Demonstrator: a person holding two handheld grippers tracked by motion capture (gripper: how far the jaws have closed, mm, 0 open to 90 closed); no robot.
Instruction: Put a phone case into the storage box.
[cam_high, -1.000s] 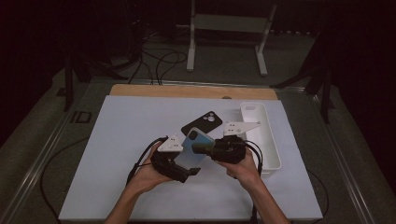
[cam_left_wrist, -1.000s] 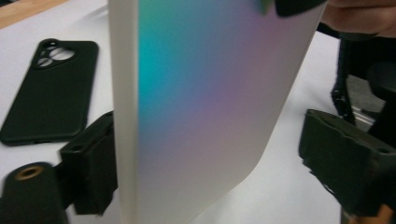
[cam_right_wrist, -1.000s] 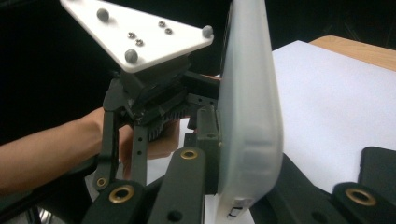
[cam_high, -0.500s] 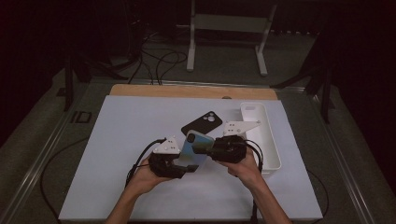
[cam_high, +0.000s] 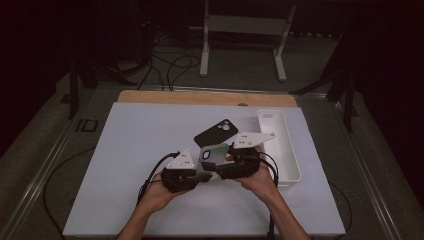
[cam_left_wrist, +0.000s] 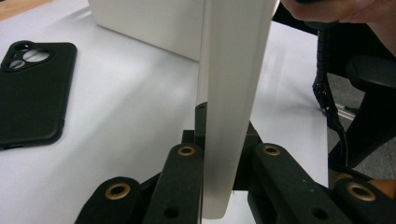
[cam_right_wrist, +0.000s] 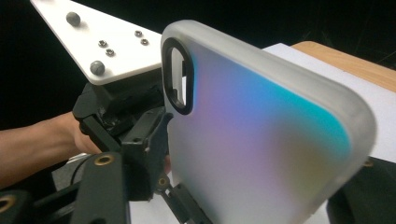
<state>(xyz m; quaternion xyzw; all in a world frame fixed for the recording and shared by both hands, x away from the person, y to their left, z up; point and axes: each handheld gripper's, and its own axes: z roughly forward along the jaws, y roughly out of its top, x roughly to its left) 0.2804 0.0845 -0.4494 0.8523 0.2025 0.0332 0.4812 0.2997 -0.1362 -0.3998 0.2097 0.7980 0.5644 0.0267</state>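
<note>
Just left of the white tray (cam_high: 289, 150), above the tabletop (cam_high: 125, 150), I hold a frosted phone case (cam_high: 212, 156) between both tools. My left hand-held gripper (cam_high: 197, 175) is clamped on its lower edge: in the left gripper view the case (cam_left_wrist: 231, 93) stands edge-on between my two black jaws, touching both. My right hand-held gripper (cam_high: 227, 162) sits tight against the case's other side, but whether its jaws are pinching it, I cannot tell. A black phone case (cam_high: 216, 132) lies flat on the tabletop, beside the tray and apart from it.
</note>
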